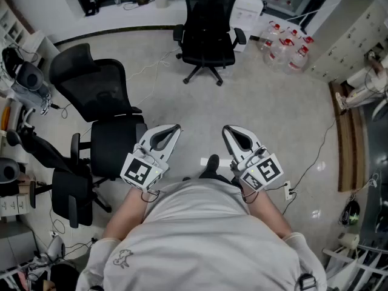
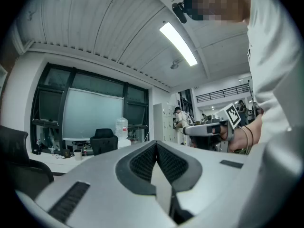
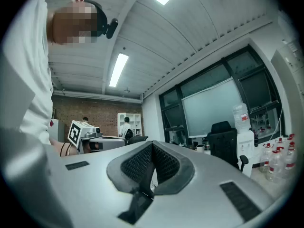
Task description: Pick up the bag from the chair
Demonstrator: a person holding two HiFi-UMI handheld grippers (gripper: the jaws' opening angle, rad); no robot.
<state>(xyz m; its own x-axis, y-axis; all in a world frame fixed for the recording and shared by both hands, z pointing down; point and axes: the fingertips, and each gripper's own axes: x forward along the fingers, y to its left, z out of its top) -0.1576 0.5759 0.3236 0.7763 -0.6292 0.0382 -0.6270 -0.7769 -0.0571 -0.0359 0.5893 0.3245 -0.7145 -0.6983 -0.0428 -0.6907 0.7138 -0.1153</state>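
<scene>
I stand on a grey floor and hold both grippers level in front of my body. My left gripper (image 1: 177, 127) (image 2: 156, 143) is shut, its dark pads meeting at the tip with nothing between them. The right gripper (image 1: 225, 128) (image 3: 152, 144) is also shut and empty. A black office chair (image 1: 109, 117) stands just left of my left gripper, its seat bare and dark. I cannot make out a bag on it or anywhere else in these views. In each gripper view the other gripper shows beside it.
A second black chair (image 1: 209, 26) stands farther ahead by a white counter. Several water bottles (image 1: 285, 46) crowd the back right. Another dark chair (image 1: 70, 193) and cluttered desks line the left edge. Cables and a power strip (image 1: 288, 191) lie on the floor at right.
</scene>
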